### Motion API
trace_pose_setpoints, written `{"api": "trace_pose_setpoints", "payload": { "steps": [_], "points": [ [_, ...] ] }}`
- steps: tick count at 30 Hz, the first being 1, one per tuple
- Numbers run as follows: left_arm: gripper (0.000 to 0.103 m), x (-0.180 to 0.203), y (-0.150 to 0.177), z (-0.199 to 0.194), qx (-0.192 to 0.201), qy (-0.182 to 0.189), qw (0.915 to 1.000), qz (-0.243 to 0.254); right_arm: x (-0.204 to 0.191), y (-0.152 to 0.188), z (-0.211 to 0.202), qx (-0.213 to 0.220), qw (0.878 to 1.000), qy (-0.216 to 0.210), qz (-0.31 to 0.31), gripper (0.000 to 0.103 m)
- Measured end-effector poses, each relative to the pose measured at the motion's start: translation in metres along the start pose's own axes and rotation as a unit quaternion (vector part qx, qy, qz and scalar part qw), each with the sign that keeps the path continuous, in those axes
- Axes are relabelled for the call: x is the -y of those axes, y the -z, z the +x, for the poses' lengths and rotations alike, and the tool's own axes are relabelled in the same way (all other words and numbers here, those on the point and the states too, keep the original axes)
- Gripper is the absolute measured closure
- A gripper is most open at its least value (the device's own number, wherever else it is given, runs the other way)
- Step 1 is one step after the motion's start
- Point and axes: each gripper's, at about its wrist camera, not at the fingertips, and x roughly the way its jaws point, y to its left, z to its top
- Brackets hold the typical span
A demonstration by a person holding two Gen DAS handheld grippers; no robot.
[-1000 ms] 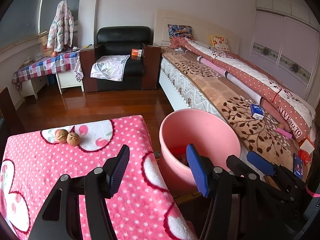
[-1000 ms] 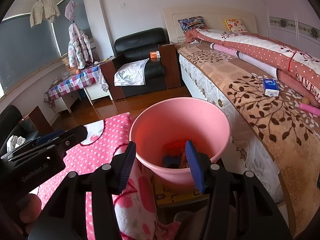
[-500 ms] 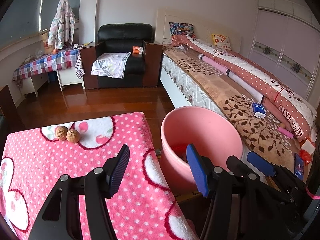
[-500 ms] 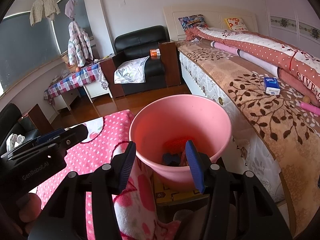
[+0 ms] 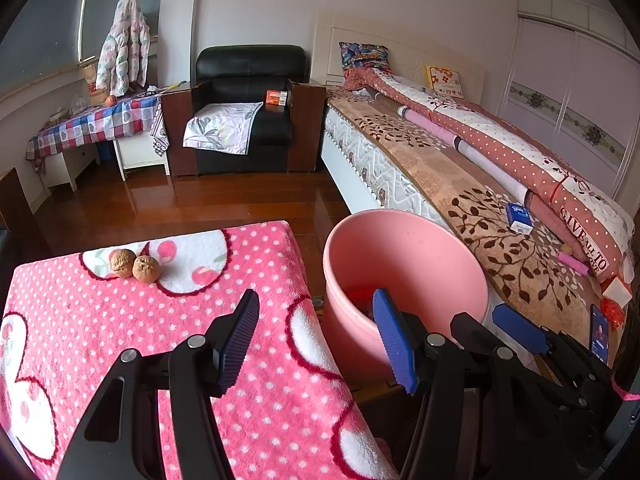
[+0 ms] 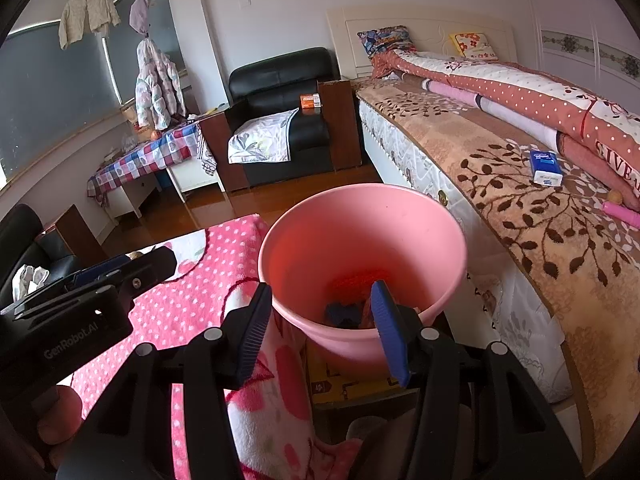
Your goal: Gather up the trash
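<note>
- The left gripper [image 5: 316, 338] hangs above the near right corner of the pink blanket [image 5: 120, 320], beside the bin [image 5: 404, 256]. Its jaws stand wide apart with nothing between them, and neither pad touches the blanket or the bin.
- The left gripper's blue pads are ribbed; in its own view the right pad overlaps the bin's near rim, but whether it is above or against the rim cannot be told.
- The right gripper [image 6: 320, 330] points down over the near rim of the bin [image 6: 360, 220]. Its jaws are parted about halfway, with nothing held; the rim and the bin's inside show through the gap.
- In the right wrist view the left gripper's black body [image 6: 80, 300] lies to the left of the bin, above the blanket [image 6: 192, 280].
- The pink bin stands on the floor between the blanket-covered table and the bed [image 5: 460, 184], just beside both.
- Trash [image 6: 352, 304] lies at the bottom of the bin: something red and something dark blue; what they are cannot be told.
- Two walnuts [image 5: 135, 266] sit touching each other on the blanket, at its far side, to the left of the bin and well apart from both grippers.
- A blue and white packet [image 5: 519, 219] lies on the bed, to the right of the bin.
</note>
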Motion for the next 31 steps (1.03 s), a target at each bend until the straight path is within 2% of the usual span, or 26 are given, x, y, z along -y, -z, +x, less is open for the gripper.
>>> {"api": "trace_pose_setpoints", "payload": {
  "steps": [20, 31],
  "points": [
    [0.044, -0.001, 0.004, 0.006, -0.005, -0.008, 1.0000, -0.003, 0.002, 0.005, 0.006, -0.008, 1.000, 0.002, 0.000, 0.051],
    [0.044, -0.007, 0.003, 0.012, -0.023, -0.012, 0.9996, -0.012, -0.001, 0.006, 0.007, -0.011, 1.000, 0.000, -0.004, 0.051]
  ]
}}
